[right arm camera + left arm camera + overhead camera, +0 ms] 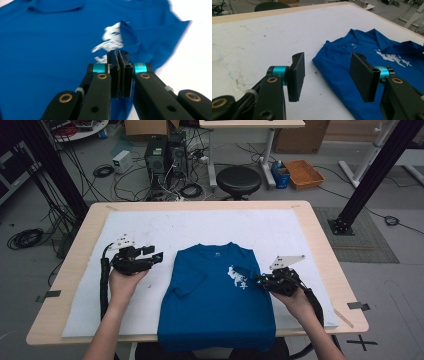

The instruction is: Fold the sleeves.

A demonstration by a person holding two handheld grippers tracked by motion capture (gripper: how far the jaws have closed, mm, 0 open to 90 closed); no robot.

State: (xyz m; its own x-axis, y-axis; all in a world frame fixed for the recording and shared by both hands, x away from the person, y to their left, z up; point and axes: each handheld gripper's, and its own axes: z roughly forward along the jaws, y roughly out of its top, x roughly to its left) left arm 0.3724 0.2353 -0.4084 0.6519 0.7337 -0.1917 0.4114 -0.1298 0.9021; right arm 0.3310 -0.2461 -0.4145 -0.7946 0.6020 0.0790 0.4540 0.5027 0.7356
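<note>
T-shirt point(217, 295), blue, lies flat mid-worktop point(320, 240) on a white cover point(200, 222), hem hanging off at 6 o'clock. Likely light, soft, limp; it will sag and crease, so best pinched at a sleeve edge or fold. Right tool point(260, 280) at 3 o'clock is clenched, fabric between its pads unclear. Left tool point(155, 256) at 9 o'clock gapes, released.
</note>
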